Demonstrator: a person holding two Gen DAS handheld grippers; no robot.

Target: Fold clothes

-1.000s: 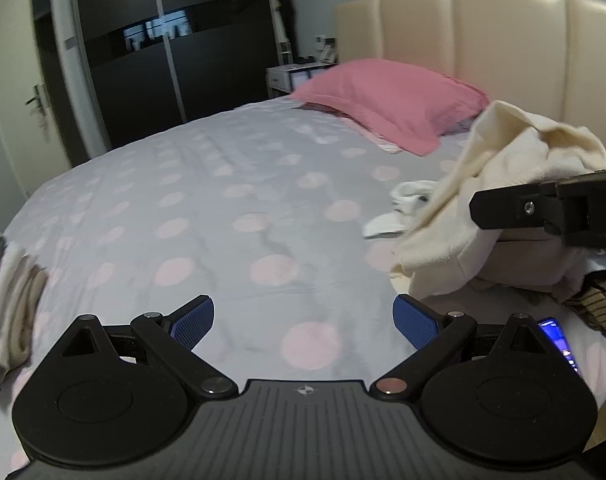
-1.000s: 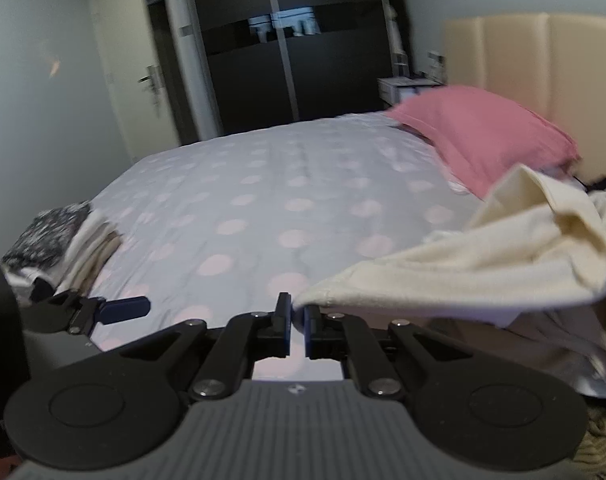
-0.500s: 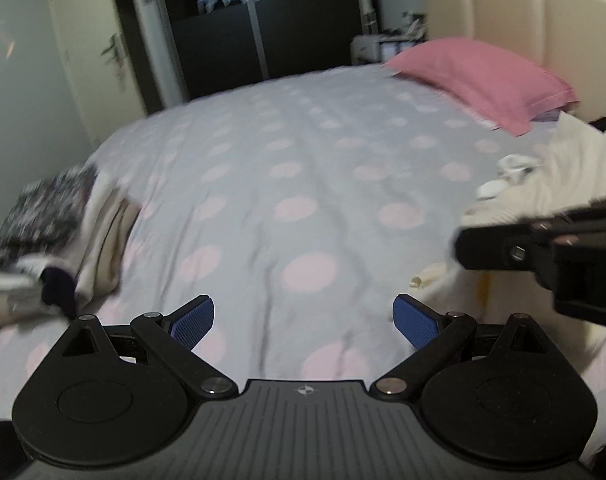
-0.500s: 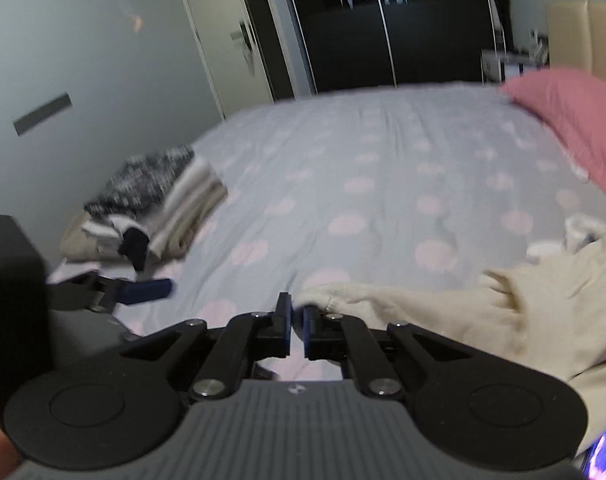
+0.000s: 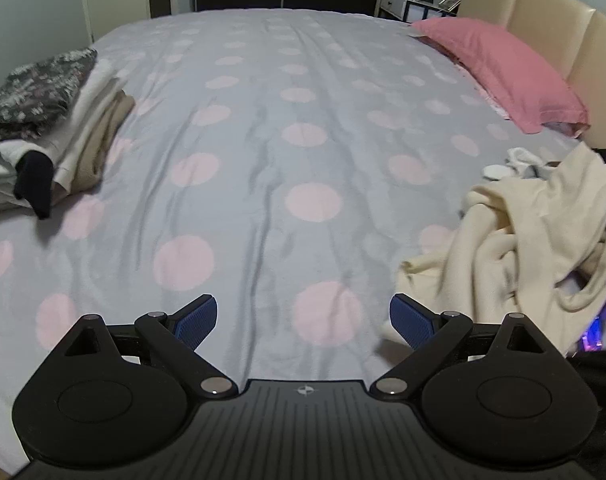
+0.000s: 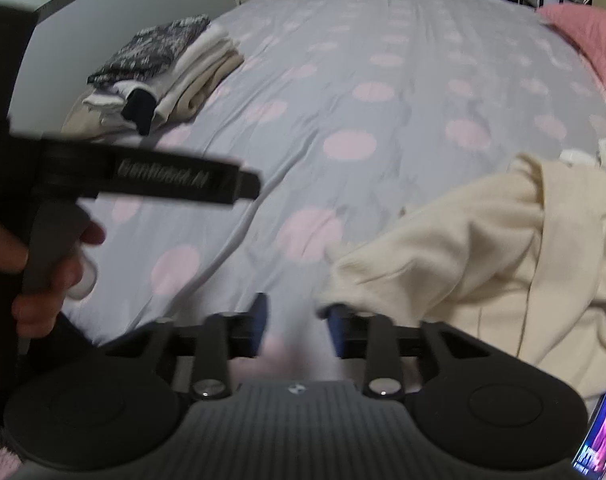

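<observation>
A crumpled cream garment (image 5: 523, 240) lies on the right side of the dotted bed sheet (image 5: 303, 120). My left gripper (image 5: 303, 316) hovers open over bare sheet, its right finger close to the garment's near edge. In the right wrist view the cream garment (image 6: 463, 248) spreads to the right, one corner resting against the right fingertip. My right gripper (image 6: 299, 320) is opening its jaws, and only sheet shows between the pads. A hand (image 6: 43, 280) at the left holds the other tool's handle.
A stack of folded clothes (image 5: 43, 128) sits at the bed's left edge, also visible as the stack (image 6: 163, 68). A pink pillow (image 5: 503, 68) lies by the beige headboard (image 5: 563, 40). White socks (image 5: 511, 164) lie behind the garment. A lit phone (image 6: 599, 444) sits at the lower right.
The right gripper was shut on the cream garment's corner; now its jaws stand apart and the corner lies on the bed. Both views have swung left and lower. The left gripper stayed open.
</observation>
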